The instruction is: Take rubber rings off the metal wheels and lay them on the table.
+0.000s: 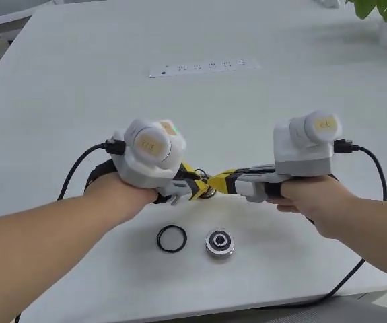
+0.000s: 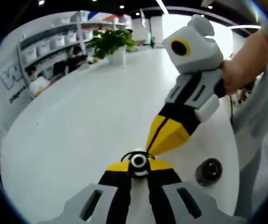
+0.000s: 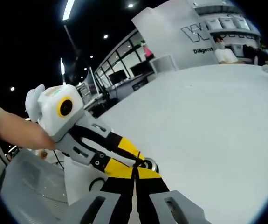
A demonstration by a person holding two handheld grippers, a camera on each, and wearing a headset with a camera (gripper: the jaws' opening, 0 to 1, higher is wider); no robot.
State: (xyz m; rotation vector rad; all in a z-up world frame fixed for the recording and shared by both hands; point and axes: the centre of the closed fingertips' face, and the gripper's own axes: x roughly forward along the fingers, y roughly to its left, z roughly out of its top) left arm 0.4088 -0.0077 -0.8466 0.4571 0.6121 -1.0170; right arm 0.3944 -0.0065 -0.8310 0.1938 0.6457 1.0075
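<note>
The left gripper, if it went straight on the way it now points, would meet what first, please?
Beyond the metal wheel in its own jaws, it would most likely meet the right gripper first, whose yellow tips sit right at that wheel.

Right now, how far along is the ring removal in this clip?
Done: one rubber ring lies on the table beside a wheel that looks bare. In hand: the left gripper clamps a second wheel; the right gripper, closed, meets its rim. Remaining: pulling its ring off and laying it down.
</note>
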